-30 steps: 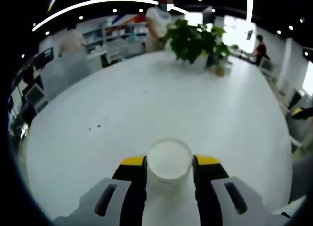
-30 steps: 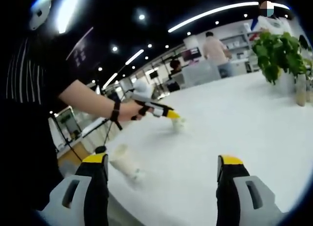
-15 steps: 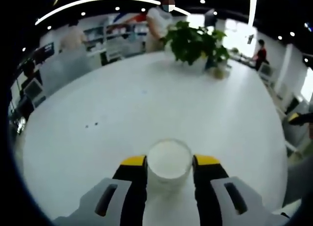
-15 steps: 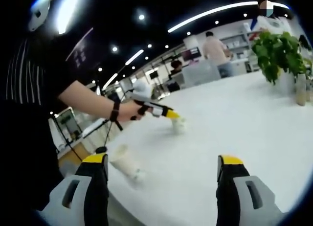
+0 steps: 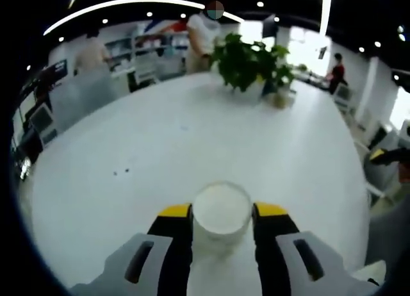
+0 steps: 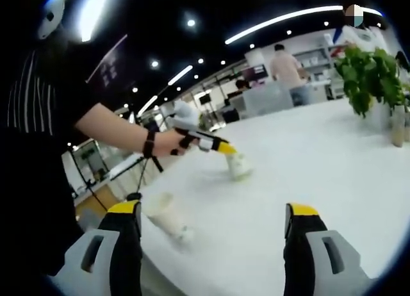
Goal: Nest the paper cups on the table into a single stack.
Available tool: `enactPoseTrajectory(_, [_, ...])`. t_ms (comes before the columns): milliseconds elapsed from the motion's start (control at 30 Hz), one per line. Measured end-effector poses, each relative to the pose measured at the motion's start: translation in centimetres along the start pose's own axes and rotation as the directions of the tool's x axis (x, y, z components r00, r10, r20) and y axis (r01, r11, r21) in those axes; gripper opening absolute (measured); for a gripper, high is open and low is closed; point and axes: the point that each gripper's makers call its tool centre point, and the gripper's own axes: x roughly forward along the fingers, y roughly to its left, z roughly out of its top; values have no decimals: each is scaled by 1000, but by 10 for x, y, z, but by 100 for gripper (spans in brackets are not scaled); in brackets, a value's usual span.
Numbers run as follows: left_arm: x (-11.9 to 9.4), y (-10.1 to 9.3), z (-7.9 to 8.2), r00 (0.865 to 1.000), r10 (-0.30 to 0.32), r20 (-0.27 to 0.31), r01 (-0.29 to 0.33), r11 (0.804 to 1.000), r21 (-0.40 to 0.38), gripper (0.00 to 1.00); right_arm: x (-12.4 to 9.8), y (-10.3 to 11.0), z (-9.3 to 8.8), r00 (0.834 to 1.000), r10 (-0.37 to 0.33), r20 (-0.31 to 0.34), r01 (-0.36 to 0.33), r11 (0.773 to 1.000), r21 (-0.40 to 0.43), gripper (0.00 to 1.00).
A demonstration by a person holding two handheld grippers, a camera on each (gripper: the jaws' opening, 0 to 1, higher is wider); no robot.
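In the left gripper view a white paper cup (image 5: 221,211) sits upright between my left gripper's (image 5: 221,214) yellow-tipped jaws, which are shut on its sides. The right gripper view catches that same left gripper (image 6: 225,152) from the side, held by a person's hand, with the cup (image 6: 238,165) hanging from it above the white table (image 6: 333,174). A second paper cup (image 6: 165,216) lies tipped on its side near the table's left edge, just beyond my right gripper's left jaw. My right gripper (image 6: 214,214) stands wide open with nothing between its jaws.
A potted green plant (image 5: 250,56) stands at the far side of the round white table (image 5: 160,136), with a small bottle (image 6: 398,126) next to it. Several people stand in the room beyond. The table's edge (image 6: 154,270) runs close under the lying cup.
The left gripper with its cup has shifted a little right and lower in the right gripper view. The lying cup has not moved.
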Motion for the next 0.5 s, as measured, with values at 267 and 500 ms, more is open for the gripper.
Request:
enactPoseTrajectory(267, [-27, -2, 14, 999, -18, 34, 19, 999, -27, 35, 3, 15, 5, 1000, 15, -14, -15, 999, -38, 91])
enactPoseTrajectory(500, [-53, -4, 28, 998, -39, 56, 39, 999, 1, 35, 4, 23, 14, 1000, 16, -10, -17, 997, -72, 90])
